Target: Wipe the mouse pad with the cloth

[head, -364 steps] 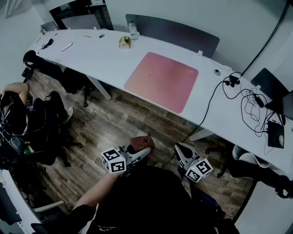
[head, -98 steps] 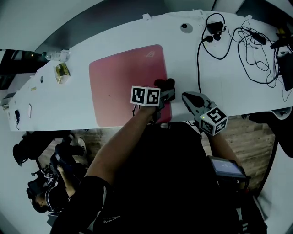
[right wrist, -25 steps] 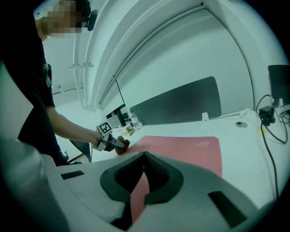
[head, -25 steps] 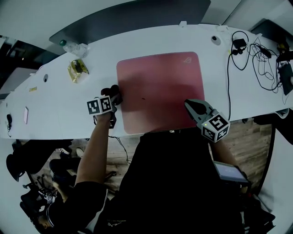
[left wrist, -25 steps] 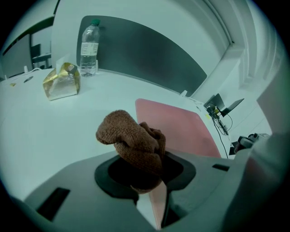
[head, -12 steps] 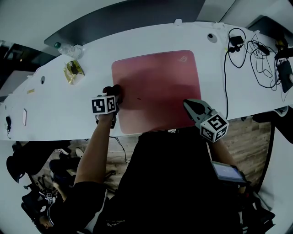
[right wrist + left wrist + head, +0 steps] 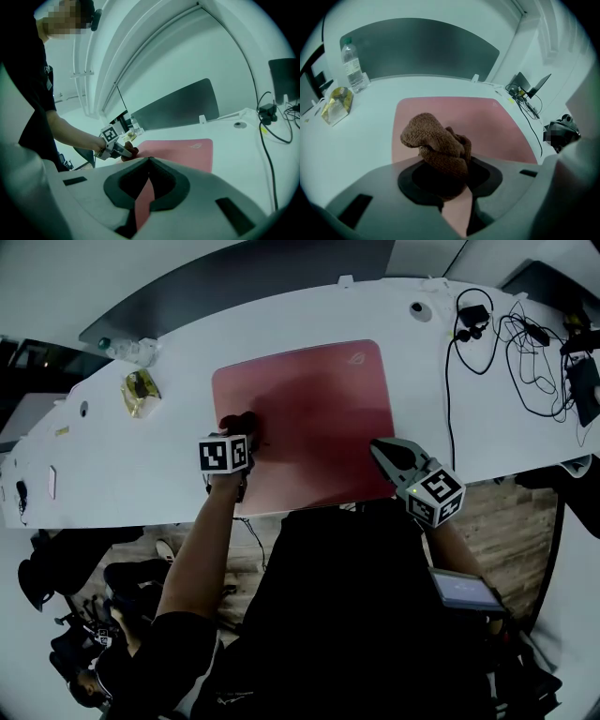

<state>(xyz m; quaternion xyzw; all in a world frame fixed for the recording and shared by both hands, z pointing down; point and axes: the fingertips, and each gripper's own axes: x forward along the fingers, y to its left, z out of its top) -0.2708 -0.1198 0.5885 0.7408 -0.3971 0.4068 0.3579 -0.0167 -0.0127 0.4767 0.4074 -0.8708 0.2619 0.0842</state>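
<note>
Both jaws of the right gripper are pressed together on nothing, over the mouse pad's near right corner. Farther left, the left gripper pinches the cloth, a soft, light knitted wad, against the pad's left side. Holding its bunched middle looks soundest; the thin pad may creep on the table.

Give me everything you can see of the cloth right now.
The cloth is brown, coarse-knit, crumpled into a lumpy wad. The left gripper is shut on its lower part, and the rest bulges out past the jaws. It sits over the left part of the pink mouse pad, near its edge; contact with the pad isn't clear.
</note>
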